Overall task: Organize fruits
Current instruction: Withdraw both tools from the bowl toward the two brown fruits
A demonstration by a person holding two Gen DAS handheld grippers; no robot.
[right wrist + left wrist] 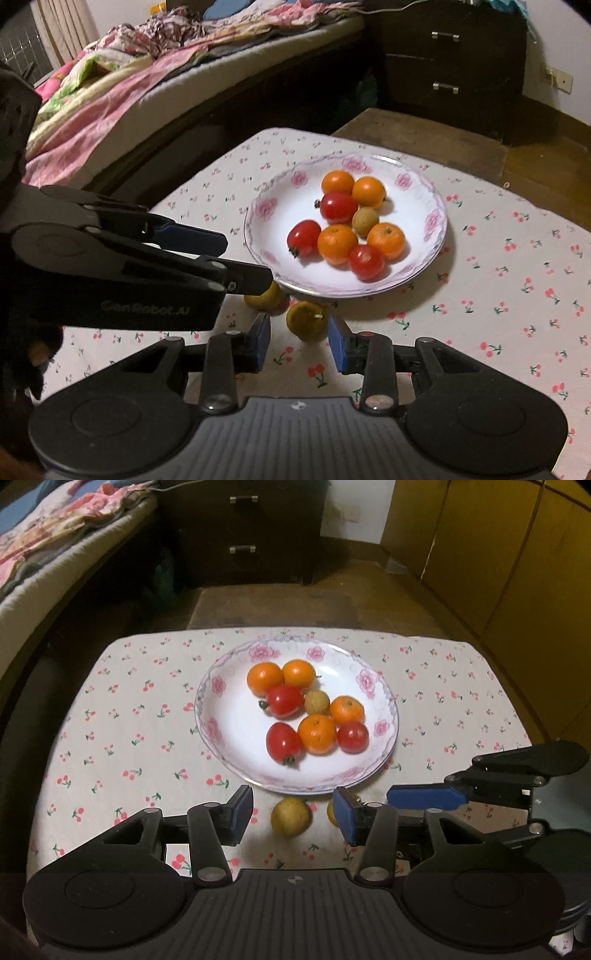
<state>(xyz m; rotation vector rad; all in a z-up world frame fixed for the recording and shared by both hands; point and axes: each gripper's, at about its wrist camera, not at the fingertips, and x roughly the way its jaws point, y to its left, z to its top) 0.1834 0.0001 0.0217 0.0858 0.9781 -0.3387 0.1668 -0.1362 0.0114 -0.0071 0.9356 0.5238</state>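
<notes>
With both my left gripper (pixel 293 818) and right gripper (pixel 299 341) open around loose yellow fruits (pixel 290 820) beside the plate (pixel 221 734), closing carelessly could roll one off the table.

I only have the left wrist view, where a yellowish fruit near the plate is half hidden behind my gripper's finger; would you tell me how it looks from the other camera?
Observer: In the right wrist view that hidden fruit shows whole: yellow-green, lying on the tablecloth just off the plate.
Operator: Thank you. Are the right gripper's jaws on it?
Observer: No. The right gripper is open; the fruit sits in the gap just ahead of its pads, which do not press it.
Operator: And the other loose fruit?
Observer: From there the second fruit is partly hidden behind the left gripper.
</notes>
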